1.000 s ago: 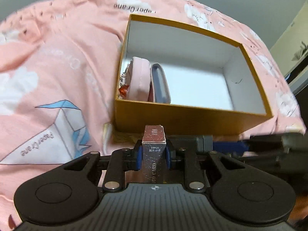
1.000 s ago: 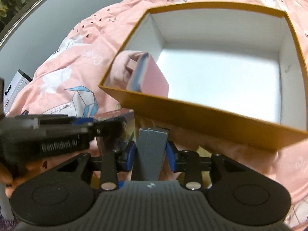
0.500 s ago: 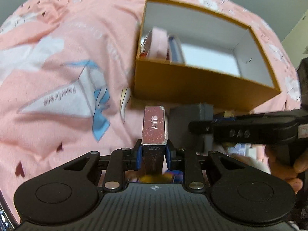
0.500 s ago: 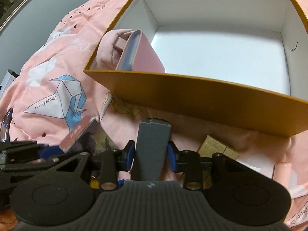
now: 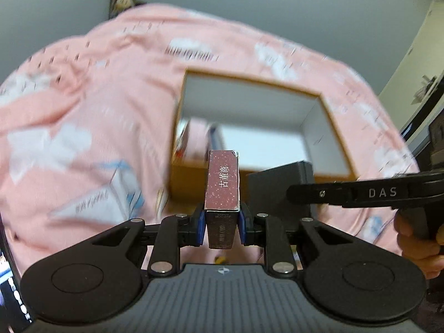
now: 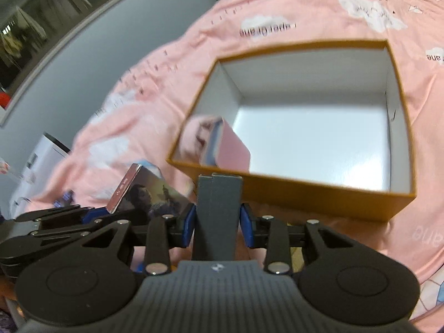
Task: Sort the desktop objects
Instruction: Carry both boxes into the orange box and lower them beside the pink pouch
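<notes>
Left tongs (image 5: pixel 221 227) clamp the maroon card box (image 5: pixel 222 183) upright

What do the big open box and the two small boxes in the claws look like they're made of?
Open box: likely stiff cardboard, matte mustard outside, white inside, with sharp folded corners. Speckled box: printed paperboard with a slight sheen, held in the left claw. Gray box: matte card, seam showing, held in the right claw.

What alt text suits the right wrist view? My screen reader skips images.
The right gripper clamps an upright dark grey cardboard box before an open mustard-yellow cardboard box with a white interior on a pink printed blanket; a pink pouch lies in one corner.
</notes>
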Demonstrator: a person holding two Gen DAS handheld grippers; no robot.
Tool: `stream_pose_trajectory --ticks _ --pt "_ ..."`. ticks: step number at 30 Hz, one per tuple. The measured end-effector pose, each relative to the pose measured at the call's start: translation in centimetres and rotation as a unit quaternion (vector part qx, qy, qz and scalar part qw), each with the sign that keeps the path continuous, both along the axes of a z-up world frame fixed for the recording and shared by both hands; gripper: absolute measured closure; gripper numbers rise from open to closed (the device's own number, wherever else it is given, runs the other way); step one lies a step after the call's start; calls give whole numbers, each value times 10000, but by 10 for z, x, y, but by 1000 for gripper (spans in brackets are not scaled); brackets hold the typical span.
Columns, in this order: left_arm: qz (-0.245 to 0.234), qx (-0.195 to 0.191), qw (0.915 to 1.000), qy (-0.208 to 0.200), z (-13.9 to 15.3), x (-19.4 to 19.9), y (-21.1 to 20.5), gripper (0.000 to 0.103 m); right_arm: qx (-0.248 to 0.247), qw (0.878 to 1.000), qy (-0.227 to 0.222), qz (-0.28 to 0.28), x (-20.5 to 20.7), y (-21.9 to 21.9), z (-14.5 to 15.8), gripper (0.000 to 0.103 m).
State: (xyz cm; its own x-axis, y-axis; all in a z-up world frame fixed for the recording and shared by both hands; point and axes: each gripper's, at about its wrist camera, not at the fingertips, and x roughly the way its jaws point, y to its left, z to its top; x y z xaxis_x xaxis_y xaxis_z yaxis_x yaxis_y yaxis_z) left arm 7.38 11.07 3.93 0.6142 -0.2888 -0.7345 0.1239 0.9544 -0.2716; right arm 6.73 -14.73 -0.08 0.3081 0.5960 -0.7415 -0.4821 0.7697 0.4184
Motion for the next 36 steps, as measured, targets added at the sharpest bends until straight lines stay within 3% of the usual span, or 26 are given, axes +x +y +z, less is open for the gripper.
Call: stream_pose_trajectory --ticks 6,10,18,27,36 --pt "-121 -137 9975 -677 30 18 -14 77 290 9988 -379 -140 13 -14 38 67" --pt "-168 -227 9959 -862 29 43 -29 77 264 9976 -521 -370 33 -19 46 67" --pt "-40 76 9988 -475 -20 96 -59 77 -180 9963 -233 -812 85 -16 6 67" --pt "-4 604 9982 56 -55 101 -70 77 -192 9948 349 -938 109 -7 -47 67" --pt "-131 843 9953 447 -70 109 -76 77 -197 9936 677 -886 113 4 -67 67"
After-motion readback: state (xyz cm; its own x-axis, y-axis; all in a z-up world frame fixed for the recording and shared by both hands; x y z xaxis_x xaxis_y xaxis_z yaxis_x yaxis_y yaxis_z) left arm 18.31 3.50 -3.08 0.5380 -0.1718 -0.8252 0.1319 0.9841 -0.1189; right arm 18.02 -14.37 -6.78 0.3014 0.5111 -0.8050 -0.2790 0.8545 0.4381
